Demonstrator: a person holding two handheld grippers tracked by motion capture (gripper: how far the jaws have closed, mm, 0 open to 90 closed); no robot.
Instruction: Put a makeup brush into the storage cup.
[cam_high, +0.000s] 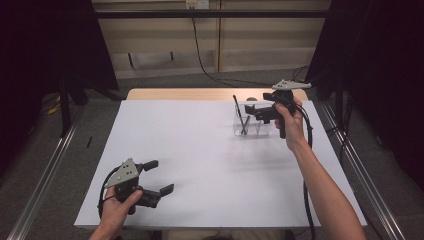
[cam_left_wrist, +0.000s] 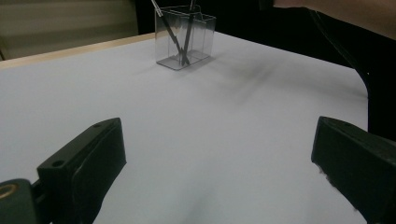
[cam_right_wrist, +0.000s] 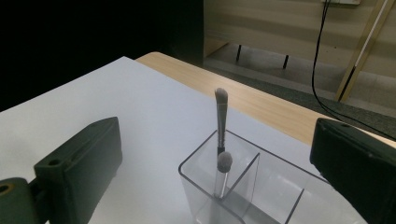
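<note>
Clear plastic holder (cam_right_wrist: 243, 186) standing at the counter's (cam_high: 200, 150) far right, keeping two brushes (cam_right_wrist: 221, 126) near upright, just below the right hand-held gripper (cam_high: 260, 111) hovering with jaws apart; left hand-held gripper (cam_high: 159, 177) idling open, well apart.

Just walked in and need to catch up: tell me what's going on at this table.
A person works at a white table with a gripper in each hand. The right gripper hangs open over a clear divided holder near the table's far edge. Two brushes stand in one compartment, bristles up; the jaws grip neither. The left gripper rests open at the near left corner, holding nothing.
</note>
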